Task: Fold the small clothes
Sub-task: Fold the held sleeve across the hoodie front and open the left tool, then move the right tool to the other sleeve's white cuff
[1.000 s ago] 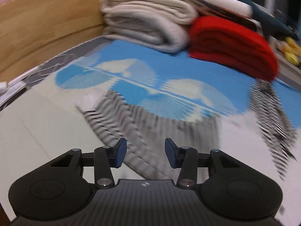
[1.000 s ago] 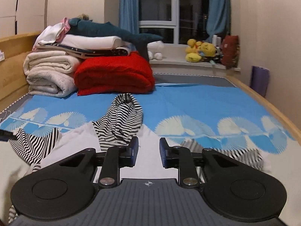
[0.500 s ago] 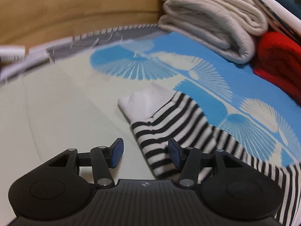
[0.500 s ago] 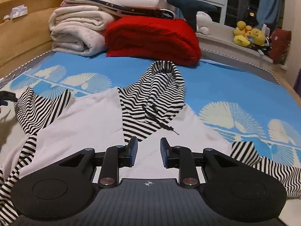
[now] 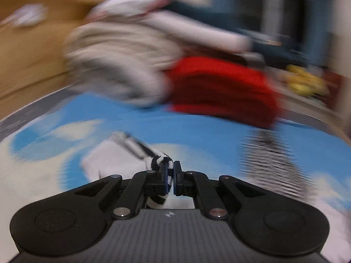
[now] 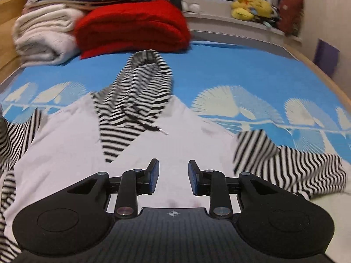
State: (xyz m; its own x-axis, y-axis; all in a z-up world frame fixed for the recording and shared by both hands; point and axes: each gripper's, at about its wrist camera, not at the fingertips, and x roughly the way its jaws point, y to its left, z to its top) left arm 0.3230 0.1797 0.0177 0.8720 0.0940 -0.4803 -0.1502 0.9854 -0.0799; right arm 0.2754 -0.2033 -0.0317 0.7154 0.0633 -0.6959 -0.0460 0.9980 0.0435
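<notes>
A small white hoodie point(image 6: 65, 144) with black-and-white striped hood point(image 6: 136, 89) and sleeves lies spread on the blue patterned bed sheet point(image 6: 230, 65). My right gripper point(image 6: 173, 175) is open and empty, just above the white chest. The right sleeve point(image 6: 291, 166) lies bunched to its right. In the blurred left wrist view, my left gripper point(image 5: 170, 176) is shut on the striped cuff of the left sleeve point(image 5: 140, 149), lifted off the bed. The hood also shows there point(image 5: 269, 160).
A folded red blanket point(image 6: 133, 26) and rolled cream blankets point(image 6: 43, 32) are stacked at the head of the bed. A wooden bed frame point(image 5: 28, 65) runs along the left. Yellow plush toys point(image 6: 250, 6) sit on the window ledge.
My left gripper has closed on the striped sleeve cuff and swung up with it. My right gripper has moved closer over the hoodie's chest and opened wider.
</notes>
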